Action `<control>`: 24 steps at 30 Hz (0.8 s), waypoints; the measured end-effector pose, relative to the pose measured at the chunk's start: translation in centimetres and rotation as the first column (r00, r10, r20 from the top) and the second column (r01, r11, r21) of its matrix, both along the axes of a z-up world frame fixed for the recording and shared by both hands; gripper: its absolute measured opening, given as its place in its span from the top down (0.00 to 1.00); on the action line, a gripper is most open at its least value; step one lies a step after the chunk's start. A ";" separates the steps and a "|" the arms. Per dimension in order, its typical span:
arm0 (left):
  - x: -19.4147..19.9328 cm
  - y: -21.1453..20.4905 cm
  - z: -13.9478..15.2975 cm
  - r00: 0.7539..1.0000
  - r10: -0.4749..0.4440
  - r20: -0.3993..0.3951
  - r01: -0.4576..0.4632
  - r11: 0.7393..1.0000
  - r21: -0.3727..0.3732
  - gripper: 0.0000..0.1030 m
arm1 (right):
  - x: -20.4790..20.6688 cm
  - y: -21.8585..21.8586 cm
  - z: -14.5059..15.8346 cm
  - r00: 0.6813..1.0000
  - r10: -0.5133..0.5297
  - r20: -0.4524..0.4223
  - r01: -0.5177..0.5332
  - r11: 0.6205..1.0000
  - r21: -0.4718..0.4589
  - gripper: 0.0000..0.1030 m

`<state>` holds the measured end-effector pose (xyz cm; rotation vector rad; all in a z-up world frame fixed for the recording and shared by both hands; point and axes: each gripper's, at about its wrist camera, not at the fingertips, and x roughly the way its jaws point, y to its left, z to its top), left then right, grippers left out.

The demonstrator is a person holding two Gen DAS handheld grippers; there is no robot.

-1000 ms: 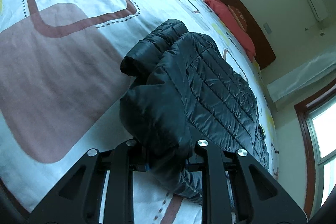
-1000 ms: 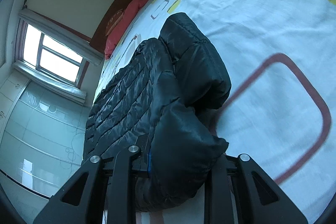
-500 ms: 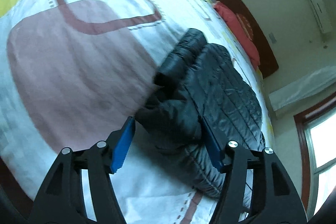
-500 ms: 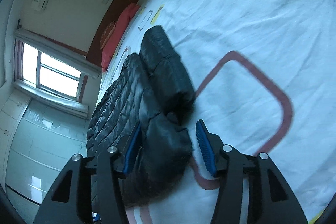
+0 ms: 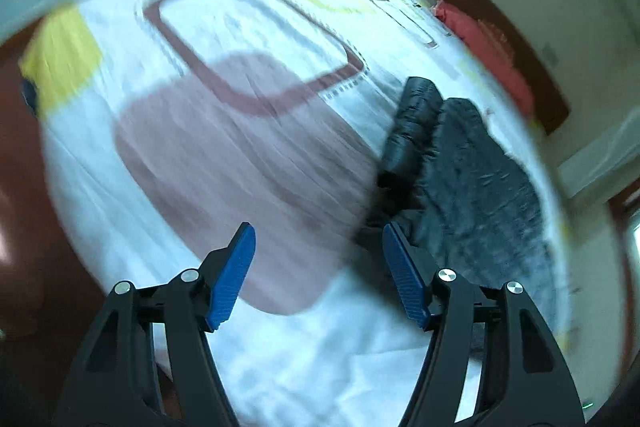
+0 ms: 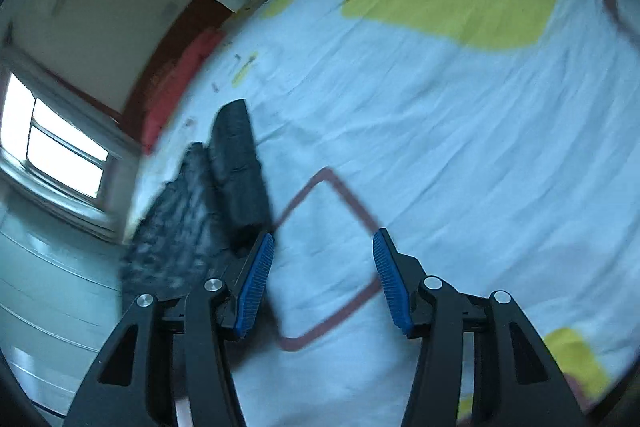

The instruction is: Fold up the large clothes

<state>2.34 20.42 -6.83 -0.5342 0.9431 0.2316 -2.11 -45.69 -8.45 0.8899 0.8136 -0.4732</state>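
A black quilted puffer jacket [image 5: 464, 171] lies folded on the bed, its sleeves laid inward; it also shows in the right wrist view [image 6: 224, 187]. My left gripper [image 5: 318, 255] is open and empty, held above the sheet just left of the jacket's near end. My right gripper [image 6: 323, 263] is open and empty, just right of the jacket's near end. Both views are motion-blurred.
The bed sheet [image 6: 440, 131] is white with maroon outlines, yellow shapes and a large dusty-pink patch [image 5: 224, 163]. A red pillow [image 5: 488, 55] lies at the headboard. A window [image 6: 48, 147] and wall lie beyond the bed's far side.
Both grippers opened and let go of the jacket, then pulled back and away from it. The jacket now lies at rest on the bed.
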 end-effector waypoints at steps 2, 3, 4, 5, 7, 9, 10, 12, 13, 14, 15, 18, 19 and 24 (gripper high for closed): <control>0.2 -1.0 1.4 0.999 -0.039 0.006 0.038 0.992 0.121 0.36 | 1.1 1.4 1.7 0.998 0.059 -0.037 -0.063 0.992 -0.109 0.49; 0.4 -2.0 2.2 0.997 -0.074 0.013 0.070 0.978 0.198 0.36 | 1.9 2.4 2.6 0.994 0.096 -0.050 -0.103 0.982 -0.161 0.49; 0.6 -3.1 3.0 0.994 -0.107 0.021 0.098 0.958 0.270 0.36 | 2.6 3.4 3.3 0.989 0.133 -0.059 -0.142 0.969 -0.200 0.49; 0.8 -4.3 3.7 0.990 -0.140 0.027 0.123 0.936 0.330 0.36 | 3.5 4.5 3.8 0.983 0.170 -0.066 -0.181 0.956 -0.233 0.49; 1.2 -6.8 4.6 0.976 -0.212 0.040 0.177 0.891 0.417 0.36 | 5.0 6.6 4.5 0.969 0.236 -0.072 -0.247 0.930 -0.272 0.50; 2.1 -9.0 4.8 0.962 -0.269 0.044 0.226 0.877 0.423 0.36 | 7.0 9.1 4.8 0.946 0.315 -0.080 -0.324 0.896 -0.304 0.50; 2.5 -9.7 4.8 0.957 -0.286 0.042 0.244 0.878 0.412 0.36 | 8.1 10.5 4.9 0.929 0.360 -0.083 -0.368 0.877 -0.310 0.50; 4.0 -11.7 4.5 0.945 -0.325 0.043 0.287 0.882 0.375 0.36 | 10.7 13.2 4.8 0.892 0.442 -0.095 -0.448 0.840 -0.306 0.50; 4.5 -12.6 4.4 0.940 -0.339 0.041 0.301 0.879 0.370 0.36 | 11.9 14.4 4.8 0.876 0.471 -0.103 -0.478 0.820 -0.315 0.50; 5.2 -13.6 4.1 0.934 -0.354 0.039 0.316 0.875 0.367 0.36 | 12.9 15.3 4.8 0.863 0.493 -0.112 -0.501 0.803 -0.322 0.50; 6.1 -14.7 3.8 0.928 -0.371 0.033 0.335 0.870 0.362 0.37 | 13.9 16.1 4.7 0.852 0.511 -0.115 -0.518 0.792 -0.321 0.50; 8.2 -17.5 3.2 0.913 -0.408 0.015 0.375 0.853 0.364 0.38 | 17.5 18.5 4.4 0.822 0.555 -0.126 -0.563 0.764 -0.315 0.54; 9.1 -18.5 3.0 0.910 -0.416 0.002 0.382 0.838 0.391 0.38 | 18.4 19.3 4.4 0.813 0.565 -0.138 -0.576 0.752 -0.320 0.54; 12.3 -21.2 1.0 0.913 -0.405 -0.052 0.370 0.767 0.524 0.44 | 21.5 21.9 3.5 0.786 0.584 -0.204 -0.614 0.699 -0.367 0.54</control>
